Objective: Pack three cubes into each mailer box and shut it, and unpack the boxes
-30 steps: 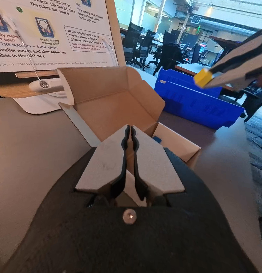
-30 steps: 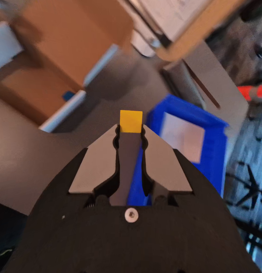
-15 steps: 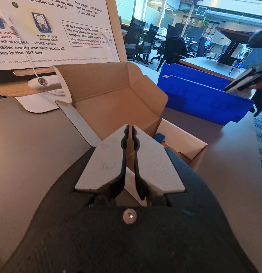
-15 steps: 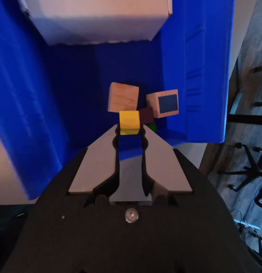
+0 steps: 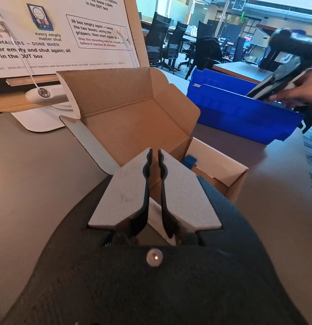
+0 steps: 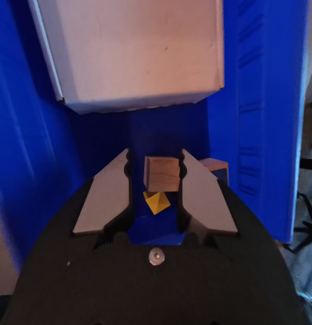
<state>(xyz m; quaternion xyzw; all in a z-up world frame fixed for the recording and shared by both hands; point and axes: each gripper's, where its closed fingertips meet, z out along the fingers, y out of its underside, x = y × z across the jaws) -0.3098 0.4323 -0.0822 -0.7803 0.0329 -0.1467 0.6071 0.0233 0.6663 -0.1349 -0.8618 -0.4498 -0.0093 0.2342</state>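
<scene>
Right gripper [image 6: 155,158] fingers spread wide inside blue bin [image 6: 257,105], yellow cube [image 6: 158,204] loose below (only this view shows it), left gripper [image 5: 155,153] nearly closed, empty, over open mailer box [image 5: 134,123], brown table [image 5: 28,175], office chairs behind.

The right tongs [image 6: 155,158] hang with fingers spread wide over a blue bin [image 6: 257,123], nothing between them. Below the gap a yellow cube [image 6: 157,202] sits tilted on a corner, just under a plain wooden cube [image 6: 162,173]; a third wooden cube with a blue face [image 6: 216,167] peeks from behind the right finger. A shut white mailer box [image 6: 134,52] fills the bin's far end.
</scene>
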